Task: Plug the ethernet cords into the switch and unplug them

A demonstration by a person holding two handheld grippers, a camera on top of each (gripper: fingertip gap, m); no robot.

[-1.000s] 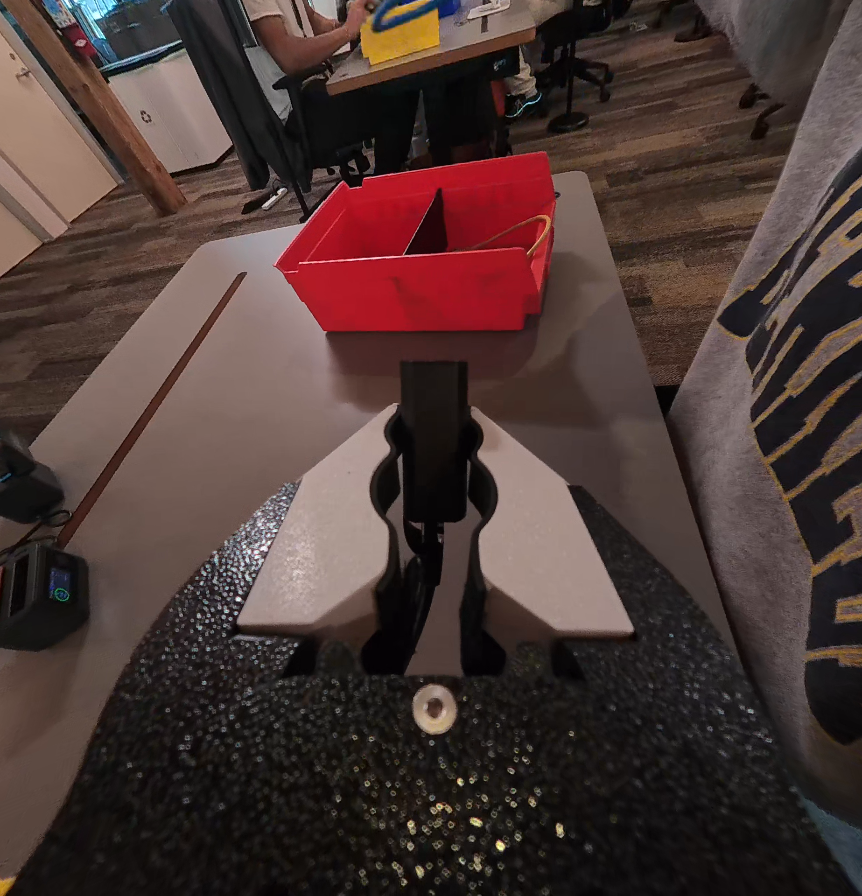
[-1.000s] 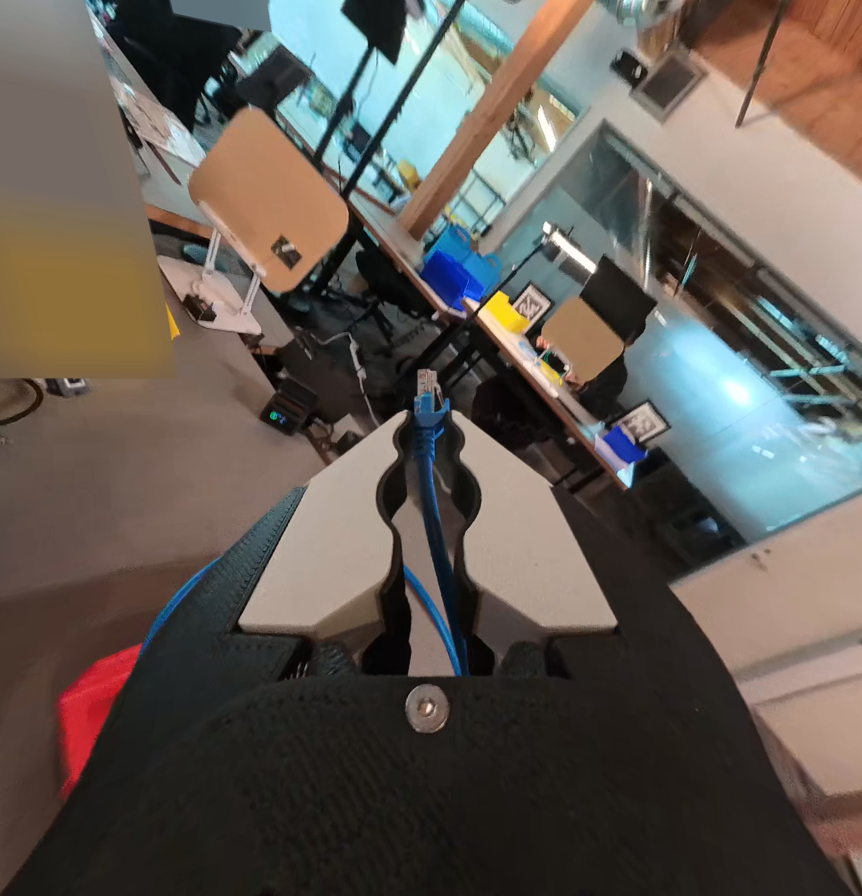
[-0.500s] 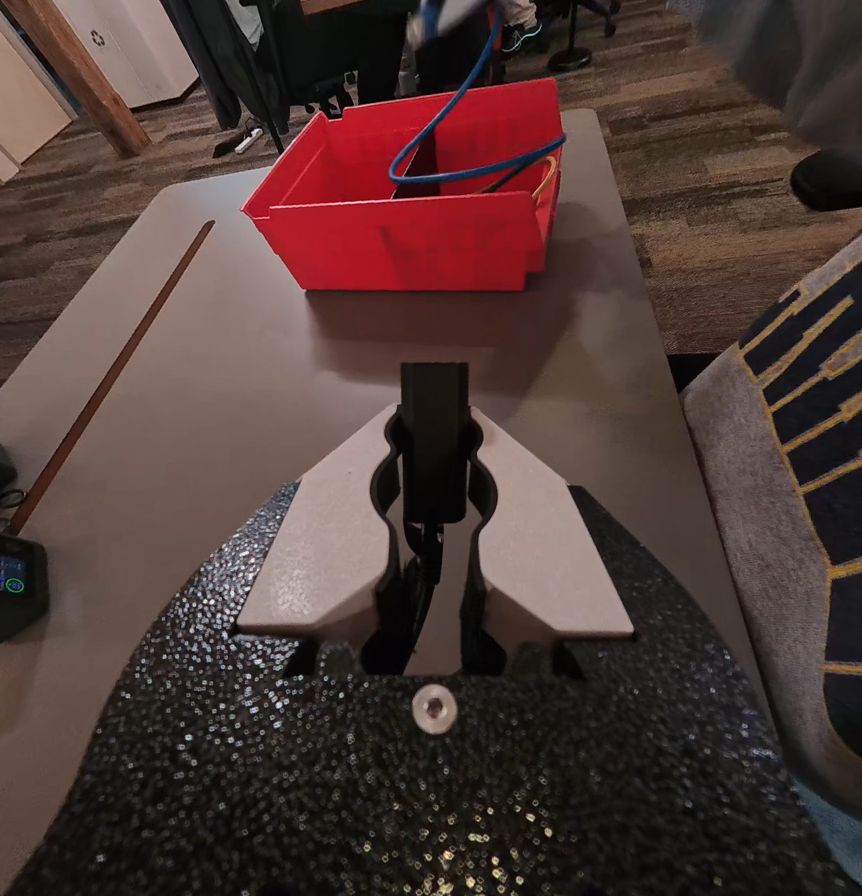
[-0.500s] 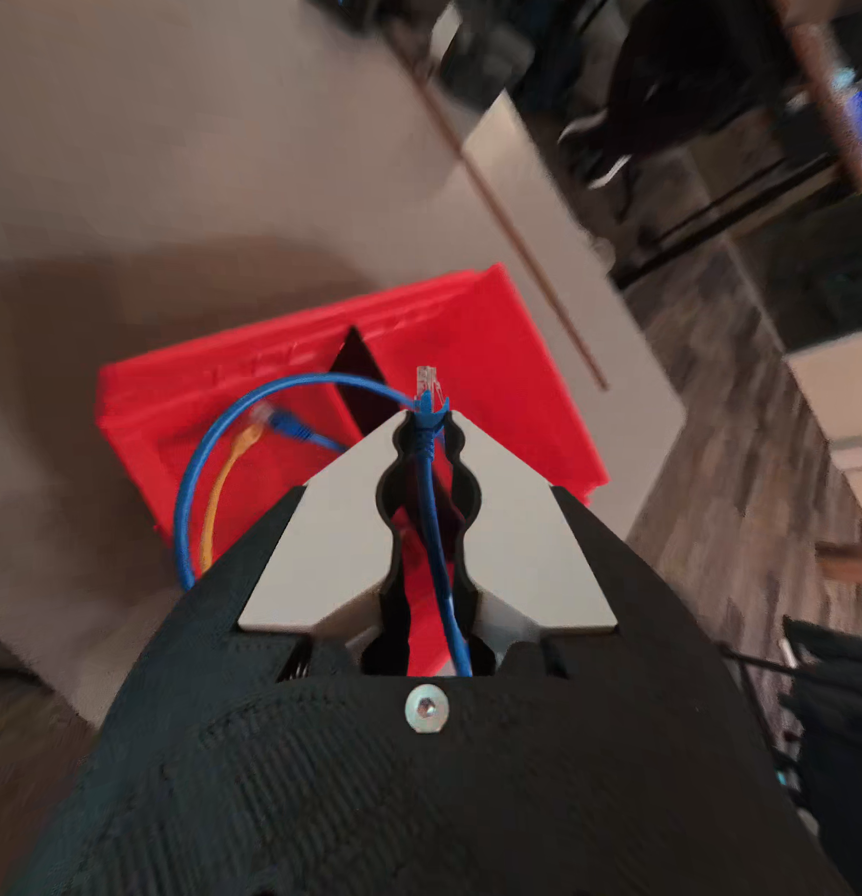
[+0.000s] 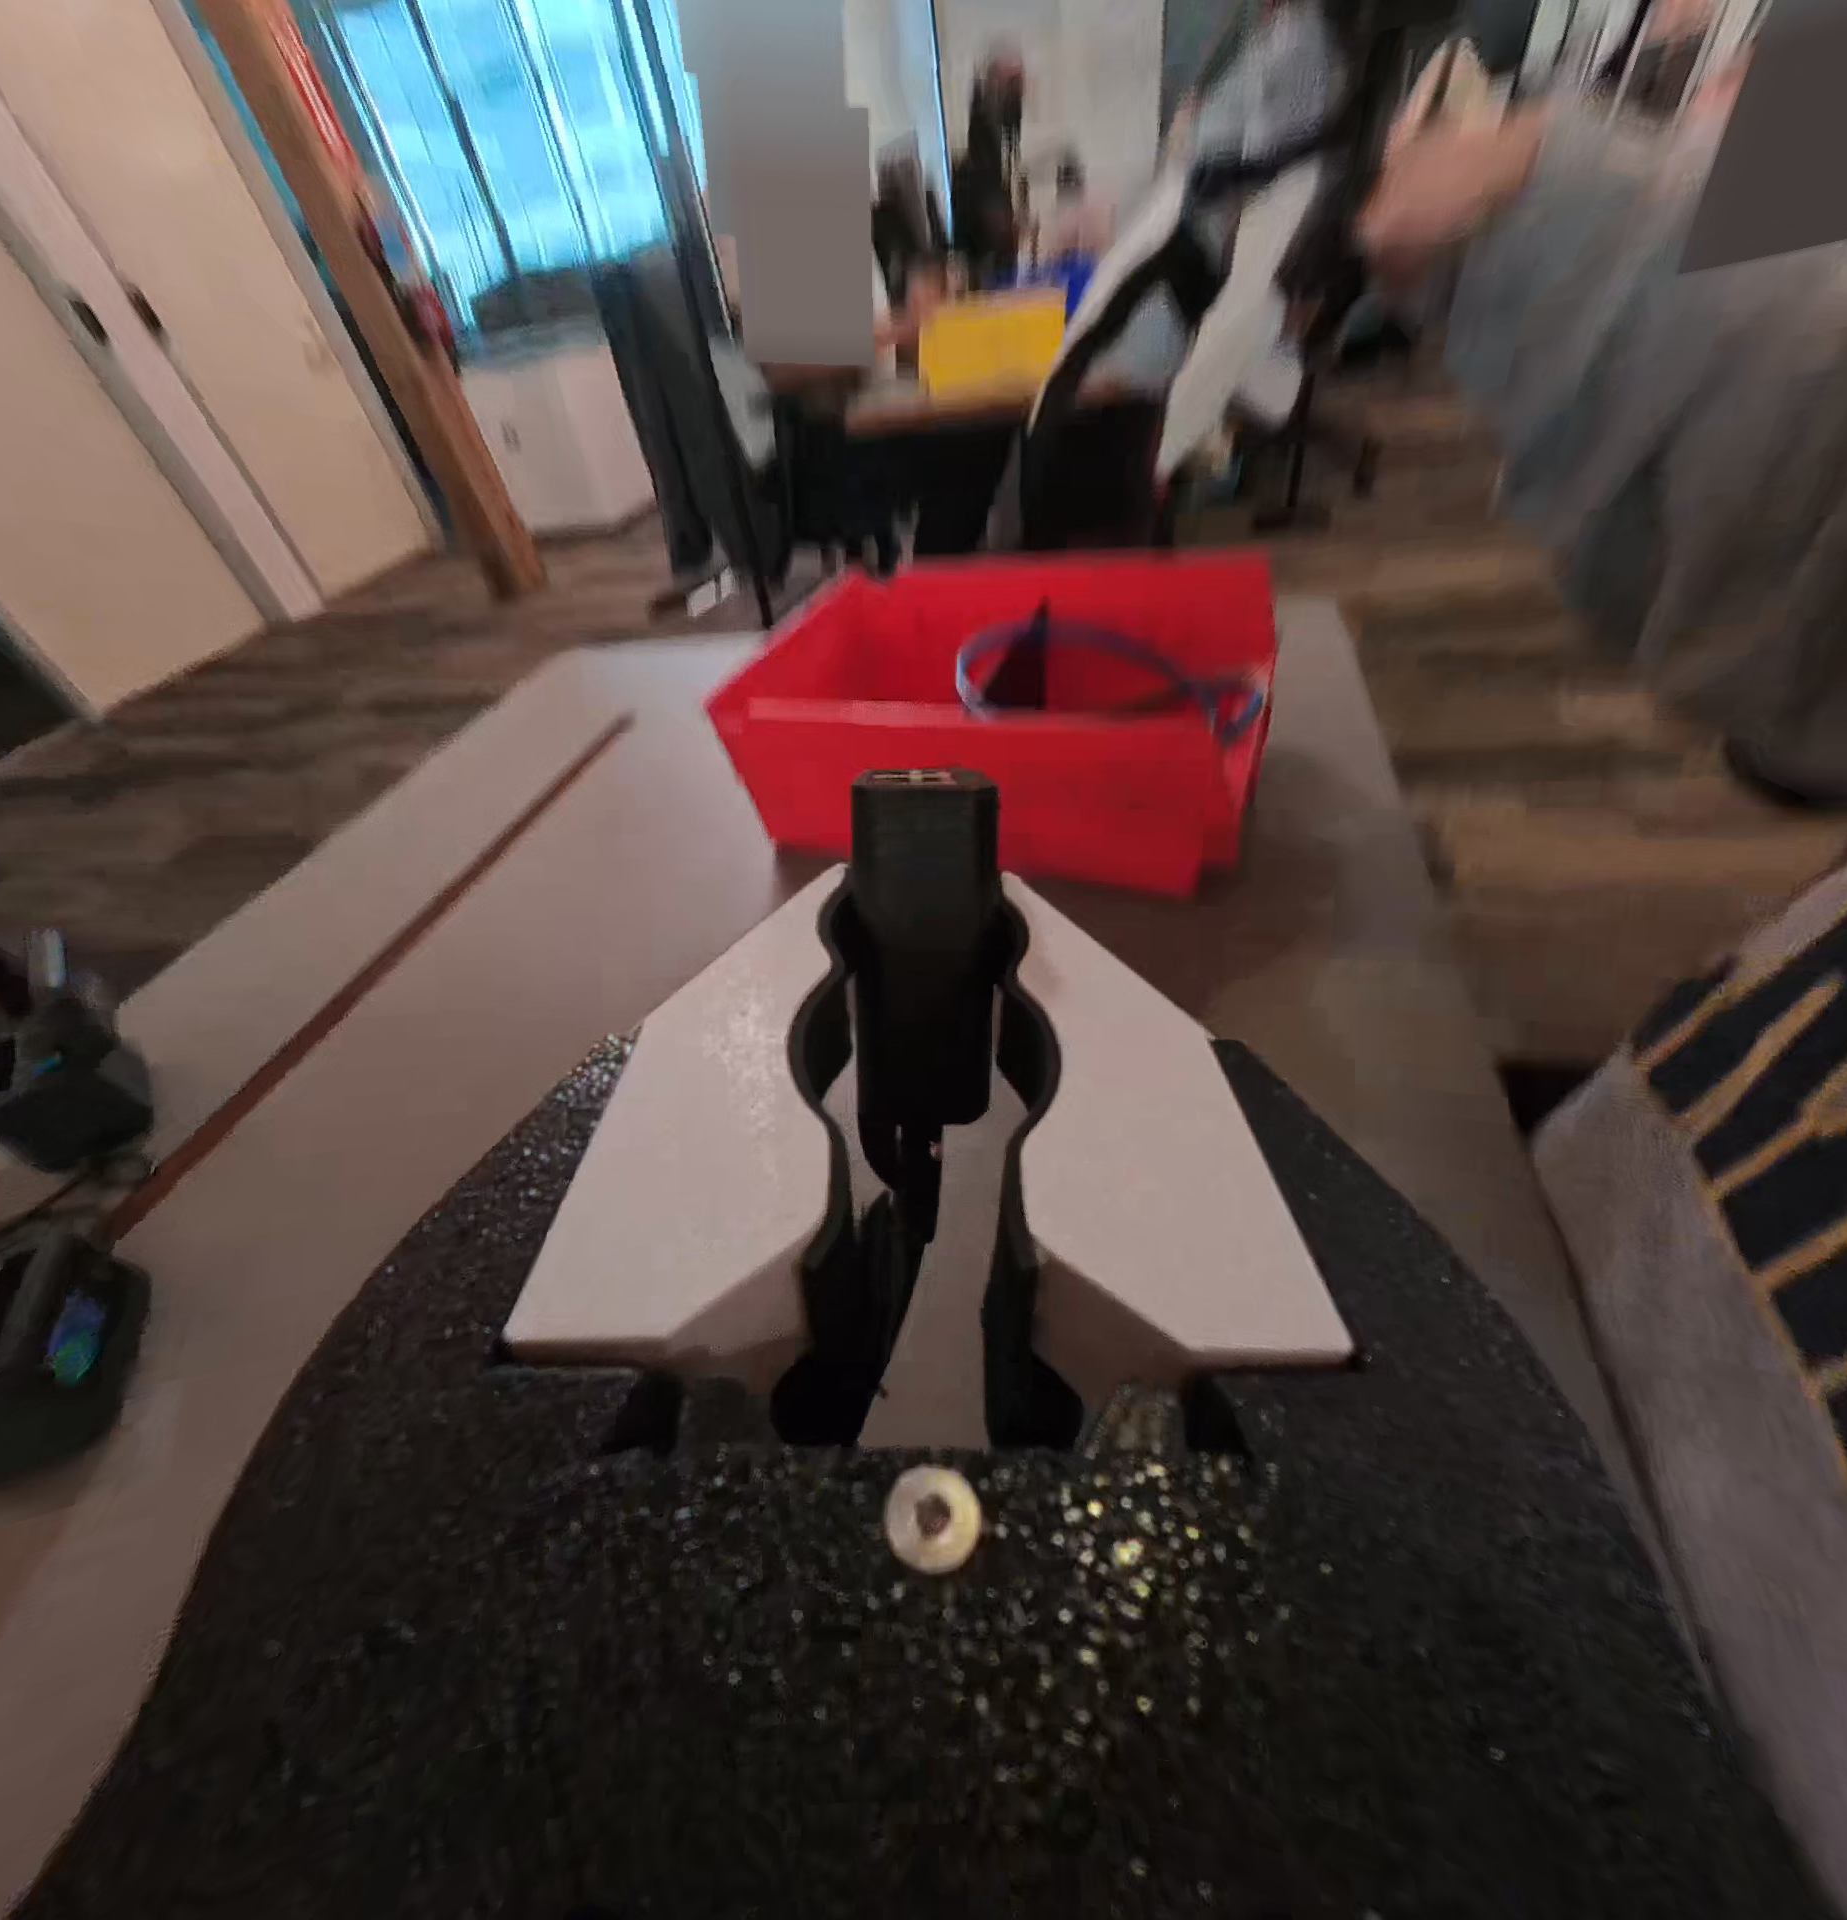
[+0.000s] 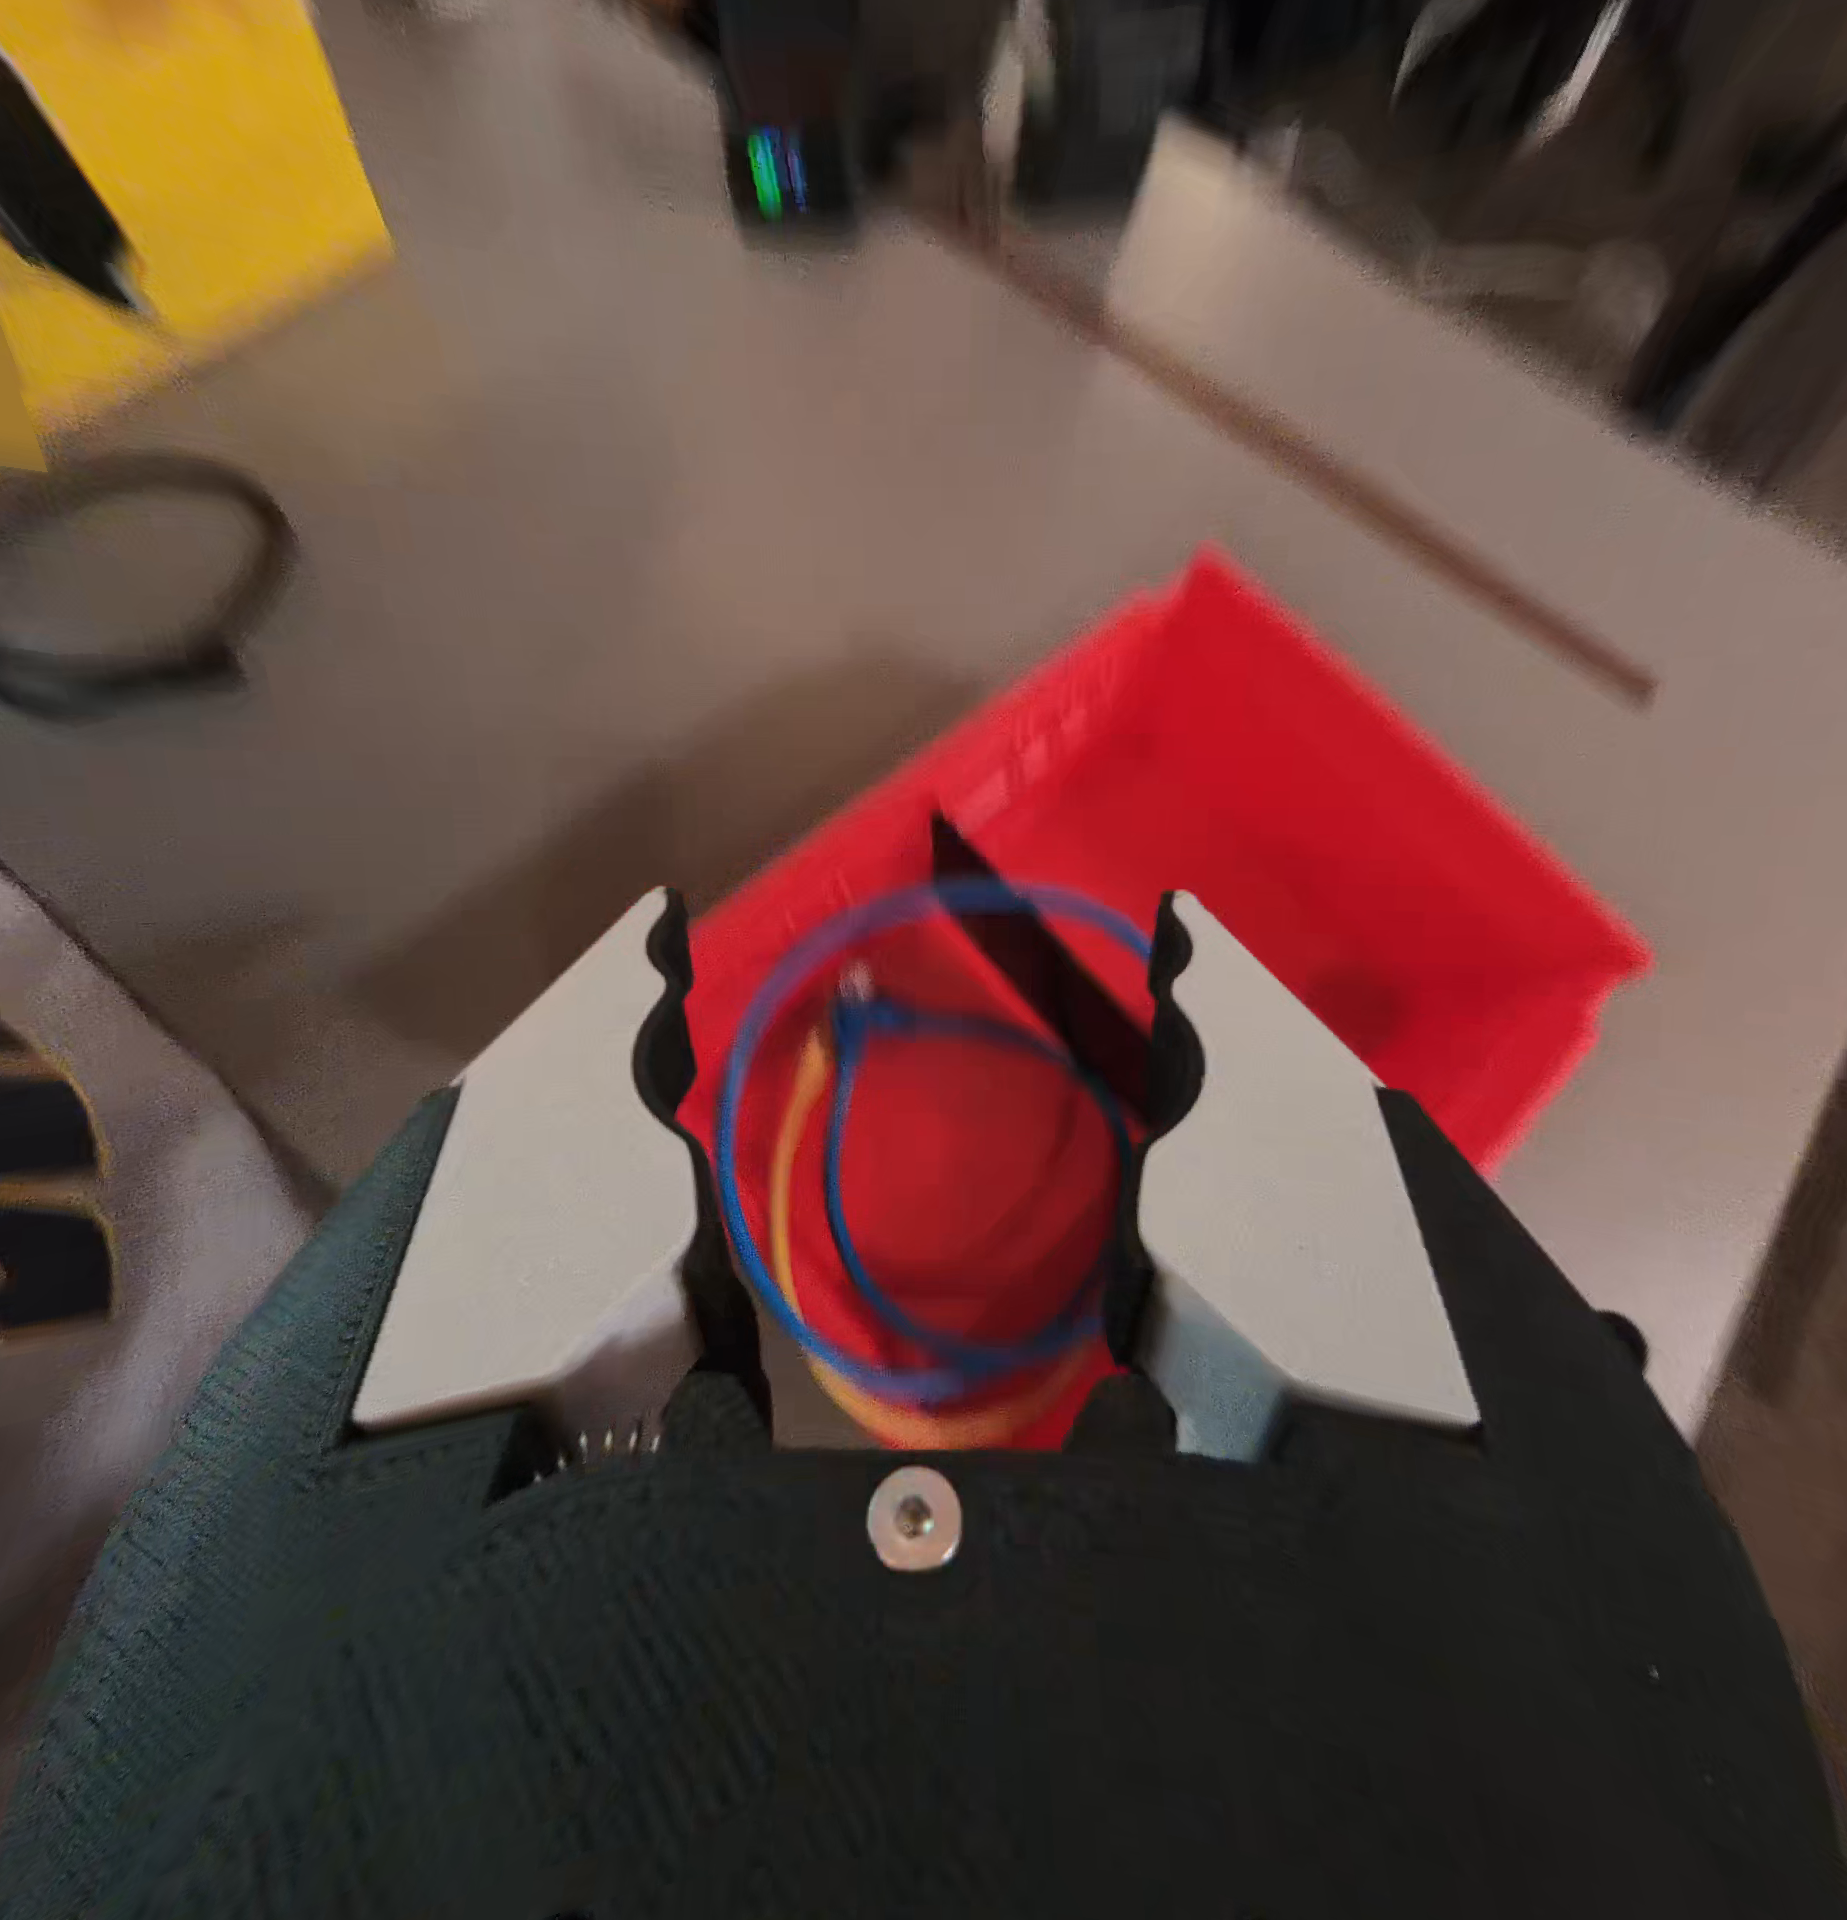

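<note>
The left tongs (image 5: 924, 914) are clamped on a small black boxy plastic switch (image 5: 924, 935), which sticks up between them in the middle of the left wrist view. Above it in the frame, a red plastic bin (image 5: 1002, 790) sits on the grey bench (image 5: 399, 935), and a black divider (image 5: 1018, 670) splits the bin in two. In the right wrist view the right tongs (image 6: 919, 935) are wide apart and hold nothing. They hang over the red bin. A thin blue ethernet cord (image 6: 794, 997) lies looped in the bin's lower compartment in the frame, one loop crossing the divider. A thin orange cord (image 6: 789, 1174) lies there too, under the blue one.
</note>
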